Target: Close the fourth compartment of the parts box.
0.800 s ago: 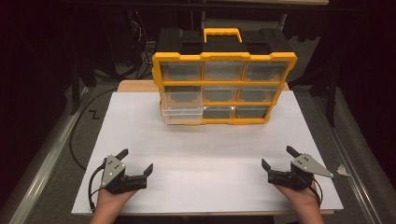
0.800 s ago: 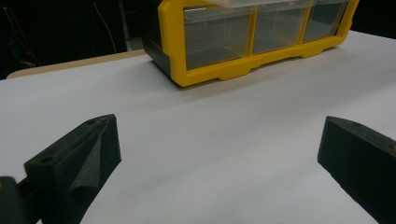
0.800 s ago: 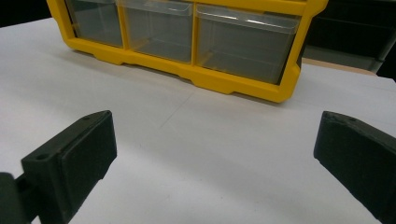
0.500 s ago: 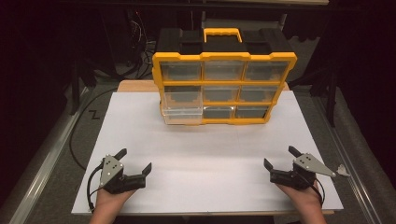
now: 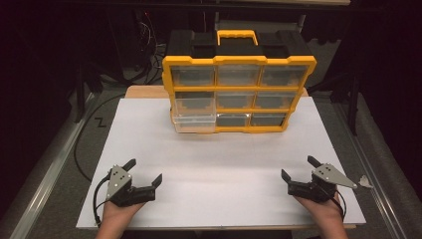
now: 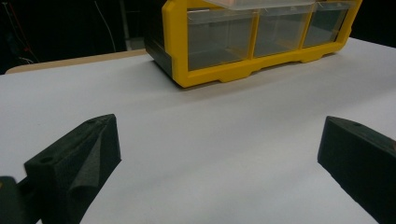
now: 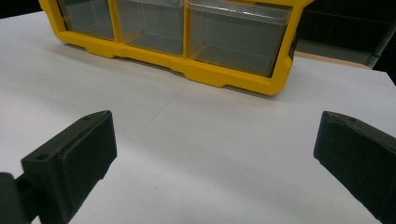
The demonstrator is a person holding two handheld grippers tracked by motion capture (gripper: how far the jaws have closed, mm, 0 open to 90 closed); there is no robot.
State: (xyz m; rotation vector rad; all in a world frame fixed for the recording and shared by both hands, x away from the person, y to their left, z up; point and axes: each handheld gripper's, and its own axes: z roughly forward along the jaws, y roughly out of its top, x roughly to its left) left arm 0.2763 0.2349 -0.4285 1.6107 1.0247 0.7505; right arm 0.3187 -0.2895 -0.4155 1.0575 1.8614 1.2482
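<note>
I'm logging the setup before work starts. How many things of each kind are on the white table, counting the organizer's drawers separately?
Yellow and black drawer organizer: 1
Clear drawers in its front, three rows of three; the bottom-left drawer sticks out: 9
Hand-held tongs, left tongs and right tongs, both open and holding nothing: 2
Total: 12

A white board (image 5: 219, 164) covers the wooden table (image 5: 144, 91); cables (image 5: 82, 149) trail left.

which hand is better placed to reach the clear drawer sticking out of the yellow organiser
Left, probably. The left gripper sits open on the same side as the protruding clear plastic drawer at the yellow organiser's lower-left; the right gripper would cross over.
</note>
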